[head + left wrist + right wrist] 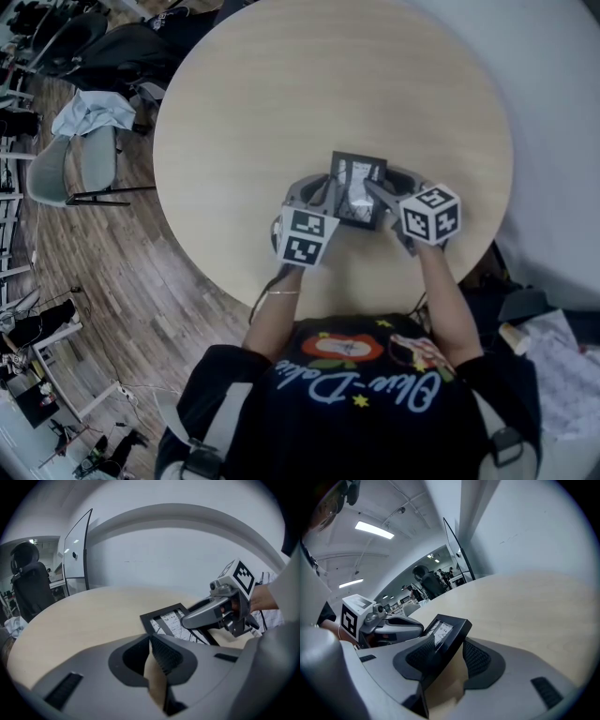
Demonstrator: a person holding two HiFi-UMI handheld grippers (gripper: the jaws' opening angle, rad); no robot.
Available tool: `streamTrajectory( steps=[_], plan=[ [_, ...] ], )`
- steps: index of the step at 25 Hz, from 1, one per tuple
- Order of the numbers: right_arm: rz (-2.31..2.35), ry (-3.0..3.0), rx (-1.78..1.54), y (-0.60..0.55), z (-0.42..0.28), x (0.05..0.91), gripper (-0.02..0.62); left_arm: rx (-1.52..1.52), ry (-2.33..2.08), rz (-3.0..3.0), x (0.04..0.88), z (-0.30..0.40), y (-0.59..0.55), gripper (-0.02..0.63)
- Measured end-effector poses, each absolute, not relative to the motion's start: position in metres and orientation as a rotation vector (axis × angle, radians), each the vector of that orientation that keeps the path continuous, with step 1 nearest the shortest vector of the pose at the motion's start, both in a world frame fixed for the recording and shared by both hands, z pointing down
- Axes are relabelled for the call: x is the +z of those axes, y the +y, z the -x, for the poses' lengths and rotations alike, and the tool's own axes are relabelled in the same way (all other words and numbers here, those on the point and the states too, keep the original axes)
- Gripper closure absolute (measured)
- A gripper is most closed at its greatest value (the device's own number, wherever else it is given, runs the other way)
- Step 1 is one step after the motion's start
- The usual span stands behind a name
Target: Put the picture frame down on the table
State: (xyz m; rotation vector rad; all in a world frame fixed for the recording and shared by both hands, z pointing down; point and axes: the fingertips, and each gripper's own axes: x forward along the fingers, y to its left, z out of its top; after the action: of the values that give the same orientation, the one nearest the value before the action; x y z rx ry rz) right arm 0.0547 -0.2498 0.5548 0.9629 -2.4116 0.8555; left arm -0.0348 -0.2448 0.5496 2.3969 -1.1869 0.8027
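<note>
In the head view, the picture frame [358,190] is located on the round table [281,94] directly ahead of the person, with its long axis directed away from the body and canted slightly. It is flanked by the left gripper [317,192] at its left edge and the right gripper [389,187] at its right edge; the two are about equally near, and whether the frame rests flat cannot be determined from this view. In the left gripper view, the jaws of the left gripper [151,641] are set a narrow way apart with only bare table [84,620] visible in the gap. The frame [165,619] is positioned ahead and to the right of them, apart from the jaws, and the right gripper [201,616] is laid over its far side. In the right gripper view, the frame [449,631] is seen edge-on between the jaws of the right gripper [449,641], its long axis running forward along them. The jaws are spread wide; the frame is laid against the left jaw, and a strip of table is visible between it and the right jaw, so no clamping is indicated. The release is judged nearly complete. For the coming withdrawal, the right gripper is to be drawn straight back along the frame's long axis, since any sideways motion would be transmitted to the frame.
</note>
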Motion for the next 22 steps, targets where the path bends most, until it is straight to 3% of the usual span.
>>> streamTrajectory(
  steps=[22],
  plan=[
    [-0.966,-2.262,0.838,-0.256,-0.059,0.569,0.400,0.841,-1.171,-2.397,0.568,0.031,-0.249,0.606]
  ],
)
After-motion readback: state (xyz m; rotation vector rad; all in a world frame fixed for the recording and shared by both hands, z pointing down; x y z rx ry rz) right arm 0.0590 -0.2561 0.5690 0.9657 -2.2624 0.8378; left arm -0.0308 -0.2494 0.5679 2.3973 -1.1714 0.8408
